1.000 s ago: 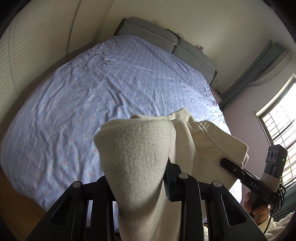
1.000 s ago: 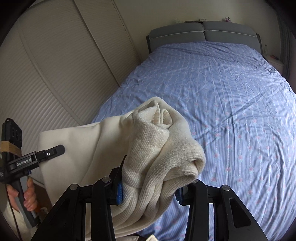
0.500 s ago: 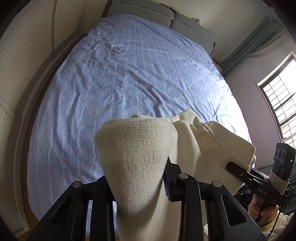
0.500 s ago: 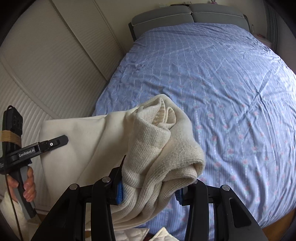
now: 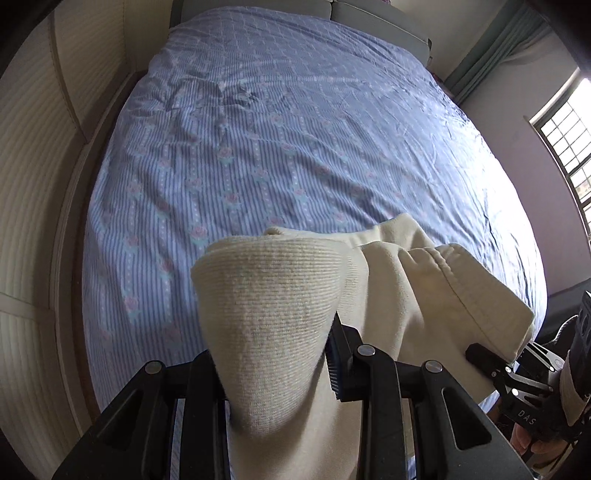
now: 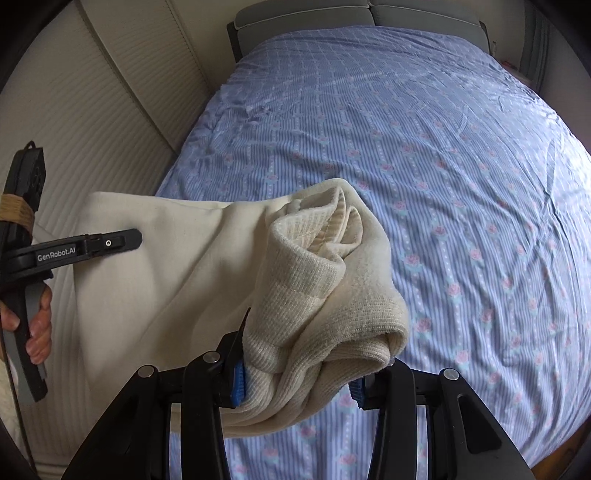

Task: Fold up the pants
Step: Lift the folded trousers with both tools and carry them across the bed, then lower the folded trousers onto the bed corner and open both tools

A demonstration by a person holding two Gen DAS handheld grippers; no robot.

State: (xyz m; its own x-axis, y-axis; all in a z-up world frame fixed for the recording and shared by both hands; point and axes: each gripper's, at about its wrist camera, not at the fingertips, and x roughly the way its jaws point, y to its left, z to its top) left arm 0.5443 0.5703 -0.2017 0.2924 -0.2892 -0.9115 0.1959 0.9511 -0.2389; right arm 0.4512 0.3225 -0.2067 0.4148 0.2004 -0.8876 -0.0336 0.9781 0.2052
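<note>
Cream pants (image 5: 399, 295) hang in the air above the near end of the bed, held between both grippers. My left gripper (image 5: 273, 369) is shut on a ribbed cuff or waistband end that bulges over its fingers. My right gripper (image 6: 299, 376) is shut on a bunched ribbed end of the pants (image 6: 325, 288). The cloth stretches flat between them (image 6: 166, 258). The right gripper shows at the right edge of the left wrist view (image 5: 517, 384); the left gripper shows at the left of the right wrist view (image 6: 74, 251).
A bed with a blue striped floral sheet (image 5: 277, 147) fills the space ahead, with a grey headboard (image 6: 369, 14) at the far end. Cream wardrobe doors (image 6: 92, 110) run along the left. A window (image 5: 569, 140) and curtain are at the right.
Both grippers have carried the pants higher and forward over the bed; the views now look down on more of the sheet. Both grips are unchanged.
</note>
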